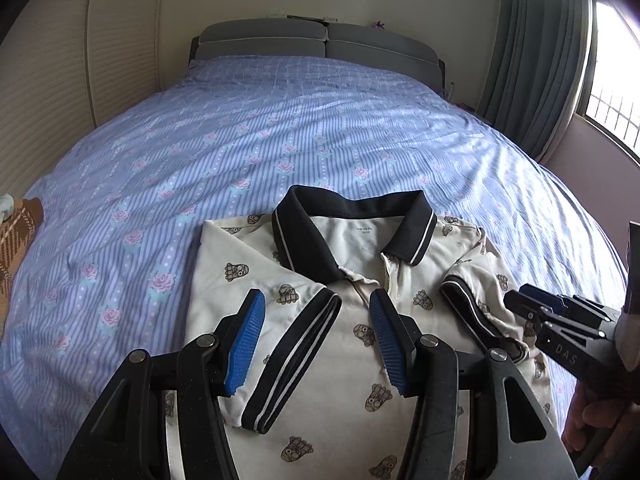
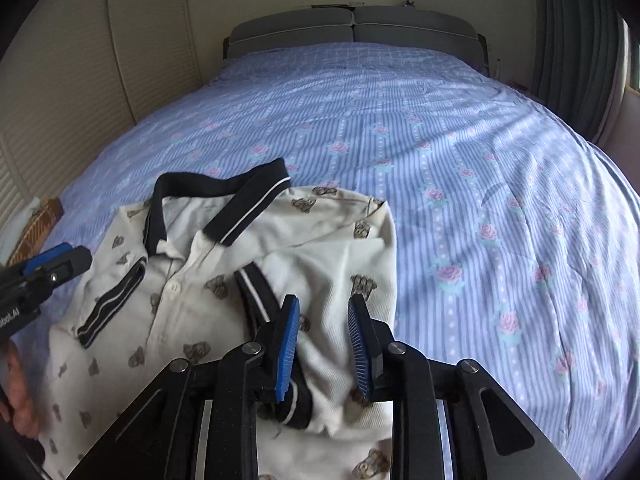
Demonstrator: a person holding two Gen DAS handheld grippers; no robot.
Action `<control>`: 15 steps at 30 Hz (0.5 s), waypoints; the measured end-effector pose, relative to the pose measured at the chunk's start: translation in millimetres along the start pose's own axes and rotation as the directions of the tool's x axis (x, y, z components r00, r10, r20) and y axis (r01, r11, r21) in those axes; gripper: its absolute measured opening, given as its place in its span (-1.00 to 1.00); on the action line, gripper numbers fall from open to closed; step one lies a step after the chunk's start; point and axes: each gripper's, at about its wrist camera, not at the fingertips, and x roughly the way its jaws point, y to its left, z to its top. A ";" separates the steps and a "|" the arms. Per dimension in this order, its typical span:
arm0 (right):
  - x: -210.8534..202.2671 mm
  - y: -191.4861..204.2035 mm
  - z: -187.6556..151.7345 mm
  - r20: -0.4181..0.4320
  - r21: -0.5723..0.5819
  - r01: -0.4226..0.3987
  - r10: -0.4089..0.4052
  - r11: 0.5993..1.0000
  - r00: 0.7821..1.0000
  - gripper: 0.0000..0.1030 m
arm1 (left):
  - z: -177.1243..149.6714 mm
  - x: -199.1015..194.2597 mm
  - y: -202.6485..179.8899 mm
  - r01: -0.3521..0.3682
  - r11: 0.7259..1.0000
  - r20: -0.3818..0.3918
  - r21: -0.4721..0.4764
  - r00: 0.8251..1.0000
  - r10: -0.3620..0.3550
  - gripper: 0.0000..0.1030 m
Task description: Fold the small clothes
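A small cream polo shirt with a bear print and a dark collar lies face up on the bed, both sleeves folded in over the chest. My left gripper is open and empty, hovering over the left sleeve's dark cuff. My right gripper is open above the folded right sleeve, its dark cuff beside the left finger. The shirt also shows in the right wrist view. The right gripper appears at the right edge of the left wrist view.
The bed has a blue striped sheet with pink roses and a grey headboard. A brown plaid cloth lies at the bed's left edge. A louvred wardrobe stands left; curtains and a window stand right.
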 end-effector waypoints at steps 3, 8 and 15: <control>0.0 9.3 -16.7 -0.036 -0.022 0.008 -0.008 1.000 0.999 -0.49 | -7.3 -6.9 5.5 -0.003 1.000 -0.006 -0.002 1.000 0.003 0.04; 9.2 6.4 -44.2 -0.099 0.000 0.010 -0.010 1.000 0.995 -0.49 | -18.2 -13.1 16.1 -0.014 1.000 -0.019 -0.009 1.000 0.014 0.04; -23.0 6.7 -36.7 -0.022 0.054 0.003 -0.002 0.999 1.000 -0.46 | -32.8 -29.4 27.8 -0.027 0.999 -0.019 -0.020 0.999 0.027 0.04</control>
